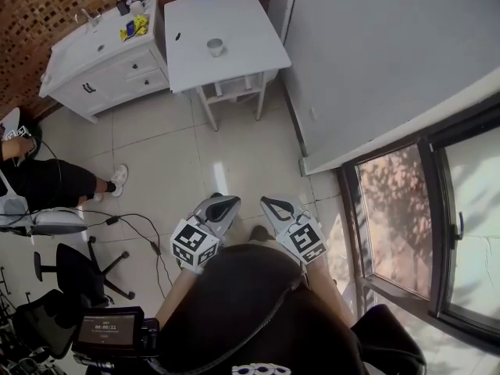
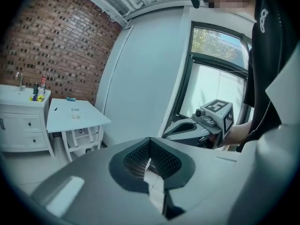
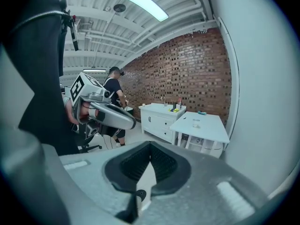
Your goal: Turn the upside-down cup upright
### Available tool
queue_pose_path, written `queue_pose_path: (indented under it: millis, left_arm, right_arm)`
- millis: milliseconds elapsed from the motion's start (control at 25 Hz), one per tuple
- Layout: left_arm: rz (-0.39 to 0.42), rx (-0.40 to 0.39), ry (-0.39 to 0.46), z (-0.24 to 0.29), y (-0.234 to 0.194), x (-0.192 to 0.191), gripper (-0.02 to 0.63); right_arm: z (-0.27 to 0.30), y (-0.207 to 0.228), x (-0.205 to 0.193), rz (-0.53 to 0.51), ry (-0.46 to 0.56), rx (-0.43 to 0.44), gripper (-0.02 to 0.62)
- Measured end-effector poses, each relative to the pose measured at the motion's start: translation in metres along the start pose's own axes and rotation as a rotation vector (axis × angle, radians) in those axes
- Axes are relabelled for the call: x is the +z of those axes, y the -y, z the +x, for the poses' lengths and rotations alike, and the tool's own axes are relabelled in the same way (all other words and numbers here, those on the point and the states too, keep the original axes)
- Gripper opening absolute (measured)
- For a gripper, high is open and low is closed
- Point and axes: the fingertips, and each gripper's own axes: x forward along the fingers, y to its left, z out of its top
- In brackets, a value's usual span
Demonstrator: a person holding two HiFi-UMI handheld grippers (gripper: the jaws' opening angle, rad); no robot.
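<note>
- Your left gripper [image 1: 225, 203] and right gripper [image 1: 271, 204] are held close in front of you, side by side over the tiled floor [image 1: 172, 147]. Both point ahead and a little downward.
- Each gripper view shows its jaws closed tip to tip with nothing between them, so both are empty.
- Ahead of both grippers there is only bare tile, and the cup [image 1: 216, 48] is well apart from both, far out of reach.
- The cup stands alone on the white table [image 1: 242, 22], toward the near half of the top. It is almost straight ahead of your left gripper and off to the left of your right one, so the left looks slightly better lined up.
- From here the cup is too small to show whether its mouth faces up or down. It stands vertical rather than lying on its side.
- The left gripper view puts it low and far left [image 2: 75, 112], and the right gripper view has it right of centre [image 3: 196, 123].
- You will likely need to walk forward before either gripper can open round it.
</note>
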Motion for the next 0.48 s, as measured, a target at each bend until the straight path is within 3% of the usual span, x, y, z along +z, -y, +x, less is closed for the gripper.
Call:
queue_pose_path:
  millis: [480]
  left_arm:
    - [-0.002, 0.015, 0.012, -0.007, 0.029, -0.017, 0.015]
  right_arm:
    - [-0.027, -0.008, -0.017, 0.01, -0.007, -0.008, -0.008]
